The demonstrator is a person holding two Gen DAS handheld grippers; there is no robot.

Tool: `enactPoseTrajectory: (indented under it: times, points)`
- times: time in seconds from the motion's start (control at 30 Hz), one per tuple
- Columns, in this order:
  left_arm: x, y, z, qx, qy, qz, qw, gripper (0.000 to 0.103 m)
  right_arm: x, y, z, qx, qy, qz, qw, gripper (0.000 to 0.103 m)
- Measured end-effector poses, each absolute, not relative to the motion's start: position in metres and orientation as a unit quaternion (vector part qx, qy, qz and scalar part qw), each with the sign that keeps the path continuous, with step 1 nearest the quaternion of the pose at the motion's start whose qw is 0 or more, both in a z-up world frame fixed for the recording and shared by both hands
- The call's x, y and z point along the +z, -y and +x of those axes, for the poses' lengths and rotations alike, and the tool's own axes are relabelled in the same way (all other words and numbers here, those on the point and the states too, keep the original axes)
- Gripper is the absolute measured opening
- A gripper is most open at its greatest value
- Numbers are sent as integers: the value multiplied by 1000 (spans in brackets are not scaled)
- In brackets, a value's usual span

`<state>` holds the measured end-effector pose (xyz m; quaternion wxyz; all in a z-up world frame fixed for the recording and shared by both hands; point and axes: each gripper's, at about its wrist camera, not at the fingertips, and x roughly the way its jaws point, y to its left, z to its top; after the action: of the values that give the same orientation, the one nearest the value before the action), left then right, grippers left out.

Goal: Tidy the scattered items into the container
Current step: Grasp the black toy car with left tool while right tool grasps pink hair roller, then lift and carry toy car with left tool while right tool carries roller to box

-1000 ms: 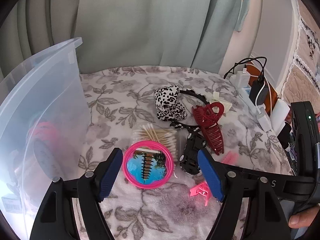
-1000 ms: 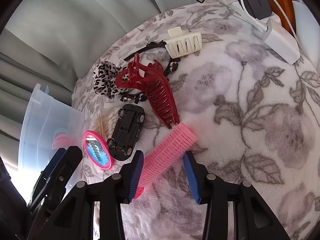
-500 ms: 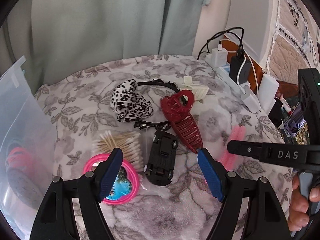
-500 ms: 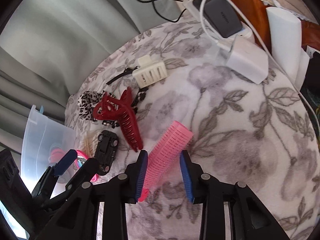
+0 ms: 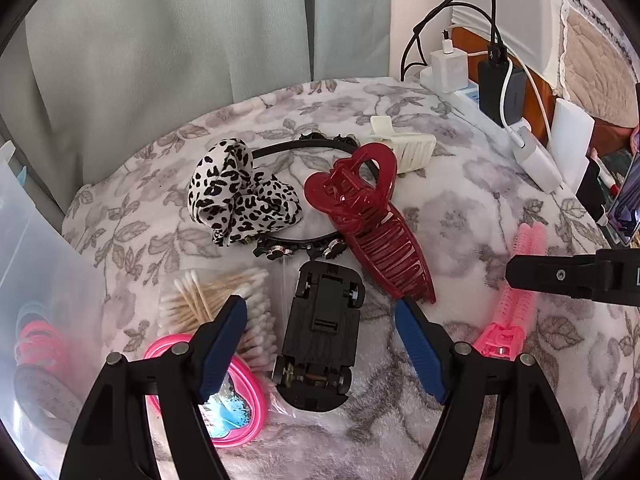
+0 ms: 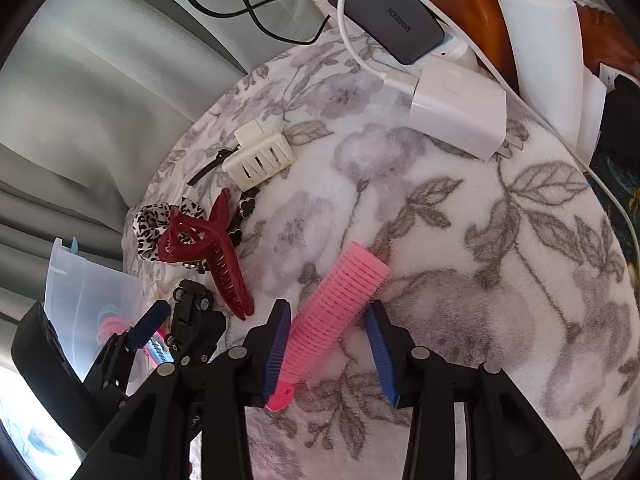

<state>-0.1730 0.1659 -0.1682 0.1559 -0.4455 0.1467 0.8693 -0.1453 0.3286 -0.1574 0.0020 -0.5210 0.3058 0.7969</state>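
Observation:
On the floral blanket (image 5: 460, 208), an upturned black toy car (image 5: 320, 328) lies between the blue pads of my open left gripper (image 5: 320, 340). A pink round mirror (image 5: 240, 404) and cotton swabs (image 5: 216, 300) lie beside its left finger. Behind the car are a leopard scrunchie (image 5: 236, 196), a black headband (image 5: 300, 148), a red claw clip (image 5: 368, 224) and a cream claw clip (image 5: 404, 148). My right gripper (image 6: 328, 344) stands open around a pink roller clip (image 6: 336, 308). The clear container (image 5: 24, 280) is at the left with pink items inside.
Chargers (image 6: 456, 116), a power strip and cables (image 5: 452, 8) sit along the blanket's far right edge, beside a white box (image 5: 572, 136). Grey-green curtains (image 5: 160, 60) hang behind. The right gripper's arm (image 5: 560, 276) crosses over the roller clip in the left wrist view.
My left gripper has shifted right, from over the pink mirror to over the black toy car. The right gripper has stayed around the pink roller clip and come closer to it.

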Motion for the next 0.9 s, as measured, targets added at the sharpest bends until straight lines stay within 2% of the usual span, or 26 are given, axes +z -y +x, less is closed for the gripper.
enactPoseTrajectory:
  times: [0.1, 0.2, 0.27, 0.33, 0.4, 0.53, 0.9]
  points:
    - [-170, -169, -175, 872, -155, -440, 150, 78, -158, -323, -149, 796, -303, -523, 6, 51]
    - [-170, -171, -179, 872, -161, -436, 152, 78, -158, -317, -154, 800, -295, -523, 9, 52]
    - [-169, -170, -181, 873, -166, -436, 144, 67, -158, -317, -156, 801, -298, -520, 10, 51]
    - [-168, -169, -181, 873, -173, -435, 136, 57, -159, -320, -155, 800, -308, -515, 9, 44]
    - [-166, -167, -180, 873, -171, -437, 136, 51, -160, -326, -153, 797, -325, -509, 4, 39]
    - [-162, -165, -178, 871, -160, -443, 142, 36, -161, -333, -149, 794, -342, -502, -5, 36]
    - [-140, -163, -162, 872, -114, -445, 167, 36, -150, -349, -133, 796, -361, -485, -13, 31]
